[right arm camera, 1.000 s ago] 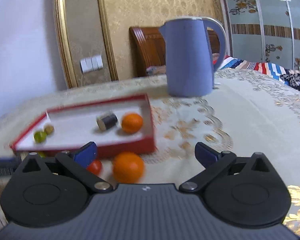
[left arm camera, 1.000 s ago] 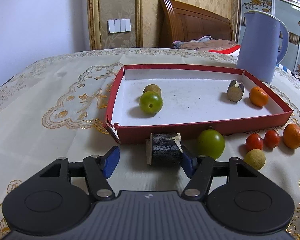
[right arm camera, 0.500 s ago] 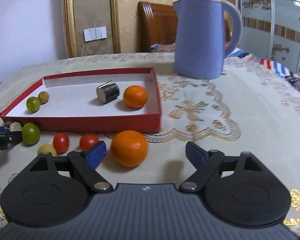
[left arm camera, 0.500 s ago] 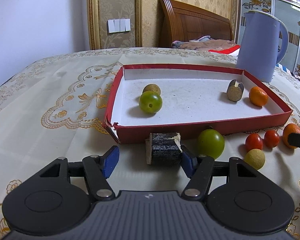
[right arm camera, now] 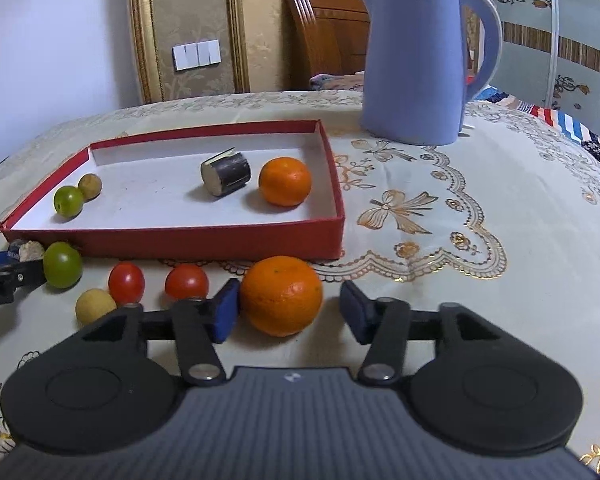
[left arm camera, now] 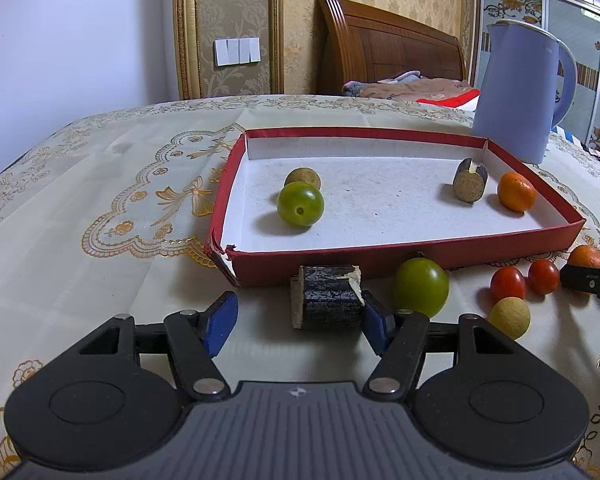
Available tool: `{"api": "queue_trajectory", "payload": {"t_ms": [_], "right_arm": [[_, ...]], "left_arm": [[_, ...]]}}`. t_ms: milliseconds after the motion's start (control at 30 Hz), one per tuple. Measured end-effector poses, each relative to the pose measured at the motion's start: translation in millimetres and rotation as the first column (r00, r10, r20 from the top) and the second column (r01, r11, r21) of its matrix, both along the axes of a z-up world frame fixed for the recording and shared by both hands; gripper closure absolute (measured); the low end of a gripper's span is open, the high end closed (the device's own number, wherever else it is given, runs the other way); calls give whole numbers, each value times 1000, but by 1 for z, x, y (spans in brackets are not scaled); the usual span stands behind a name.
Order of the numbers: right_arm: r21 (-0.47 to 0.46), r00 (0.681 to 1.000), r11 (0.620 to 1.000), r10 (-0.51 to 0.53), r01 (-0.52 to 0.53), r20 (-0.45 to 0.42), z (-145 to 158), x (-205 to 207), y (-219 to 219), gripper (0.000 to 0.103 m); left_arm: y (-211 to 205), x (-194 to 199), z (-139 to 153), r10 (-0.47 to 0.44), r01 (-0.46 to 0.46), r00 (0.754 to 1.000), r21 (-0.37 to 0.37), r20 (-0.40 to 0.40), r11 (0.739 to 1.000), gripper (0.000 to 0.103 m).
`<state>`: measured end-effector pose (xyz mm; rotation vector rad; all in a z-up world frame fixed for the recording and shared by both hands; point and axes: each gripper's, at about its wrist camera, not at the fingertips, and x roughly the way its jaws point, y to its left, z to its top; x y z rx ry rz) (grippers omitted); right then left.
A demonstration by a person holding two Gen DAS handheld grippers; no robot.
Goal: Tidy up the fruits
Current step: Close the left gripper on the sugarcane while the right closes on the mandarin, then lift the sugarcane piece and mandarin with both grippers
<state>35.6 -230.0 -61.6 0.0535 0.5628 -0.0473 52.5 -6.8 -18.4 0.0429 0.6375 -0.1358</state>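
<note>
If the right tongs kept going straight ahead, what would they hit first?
The orange, already between the open right tongs and touching the left finger. Behind it, probably the red tray wall.

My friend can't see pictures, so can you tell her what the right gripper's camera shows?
The right gripper, open, has an orange between its blue fingers, the left finger at its side. Behind is a red tray holding another orange, a dark cane piece and two small fruits. Two red tomatoes lie before it.
</note>
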Motion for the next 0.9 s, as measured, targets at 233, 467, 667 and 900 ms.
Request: {"api": "queue_trajectory", "payload": {"t_ms": [233, 467, 667, 900], "right_arm": [[-1, 1000, 1000, 0, 0, 6, 0, -1, 0, 62], [-7, 1000, 1000, 0, 0, 6, 0, -1, 0, 62], [-9, 1000, 1000, 0, 0, 5, 1, -1, 0, 62], [-8, 1000, 1000, 0, 0, 6, 1, -1, 0, 62]], "left_arm": [[-1, 1, 0, -7, 7, 1000, 0, -2, 1000, 35], [-1, 0, 0, -7, 7, 1000, -2, -1, 1000, 35], [0, 0, 0, 2, -2, 1000, -1, 4, 1000, 38], [1, -2, 0, -13, 13, 1000, -6, 15, 1000, 49]]}}
